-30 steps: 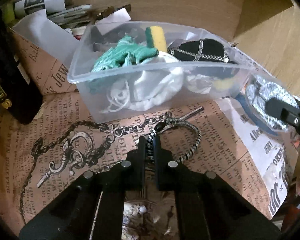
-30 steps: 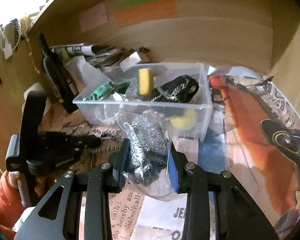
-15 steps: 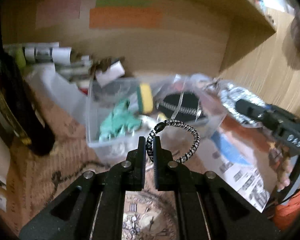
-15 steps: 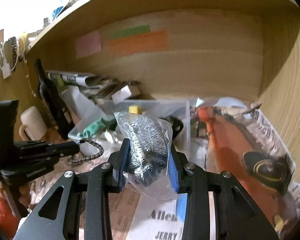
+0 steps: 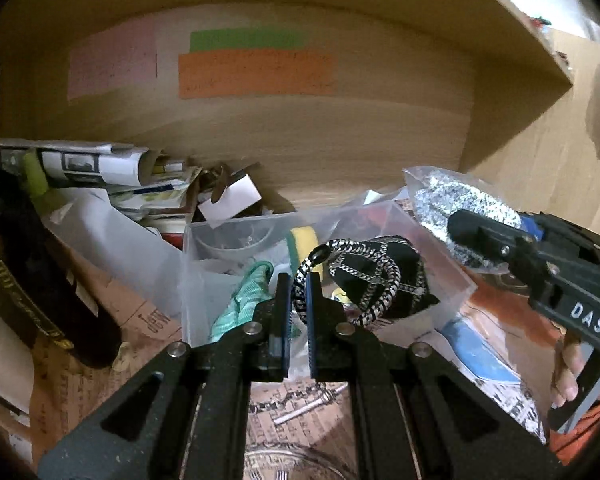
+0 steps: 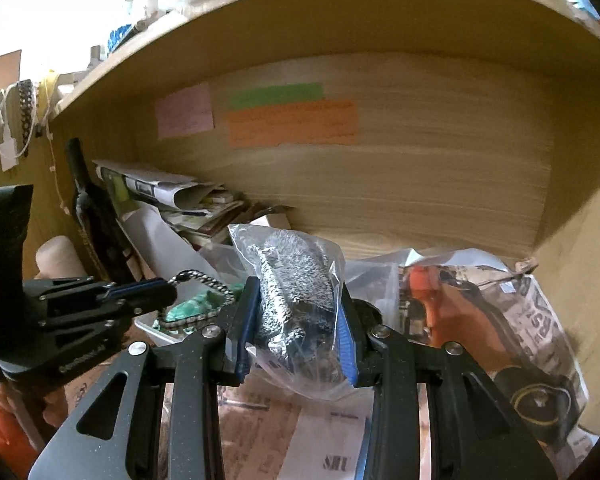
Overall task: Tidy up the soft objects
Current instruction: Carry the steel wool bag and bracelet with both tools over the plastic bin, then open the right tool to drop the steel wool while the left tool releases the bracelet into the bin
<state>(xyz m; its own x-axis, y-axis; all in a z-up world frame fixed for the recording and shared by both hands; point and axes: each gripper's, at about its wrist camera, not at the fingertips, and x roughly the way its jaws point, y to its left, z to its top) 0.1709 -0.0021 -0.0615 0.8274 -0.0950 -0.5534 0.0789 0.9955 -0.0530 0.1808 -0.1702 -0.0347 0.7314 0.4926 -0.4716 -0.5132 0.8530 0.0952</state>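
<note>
My left gripper (image 5: pixel 299 280) is shut on a black-and-white braided cord loop (image 5: pixel 374 280) and holds it in the air in front of a clear plastic bin (image 5: pixel 204 292). The bin holds a green knit cloth (image 5: pixel 244 300), a yellow sponge (image 5: pixel 304 240), and a black pouch with silver chain (image 5: pixel 384 276). My right gripper (image 6: pixel 296 312) is shut on a clear plastic bag of silvery-grey fabric (image 6: pixel 296 300), held above the shelf floor. That bag also shows in the left wrist view (image 5: pixel 456 200). The left gripper with the cord shows in the right wrist view (image 6: pixel 168 292).
A dark bottle (image 5: pixel 32 288) stands at the left. Rolled newspapers and papers (image 5: pixel 100 168) pile at the back left. Newspaper (image 6: pixel 500 320) lines the shelf floor. A metal chain (image 5: pixel 300 400) lies below my left gripper. Coloured notes (image 5: pixel 256 72) stick on the wooden back wall.
Both grippers have lifted and tilted up, so the back wall fills more of each view. The cord loop has left the newspaper and hangs in the air. The bag stays gripped.
</note>
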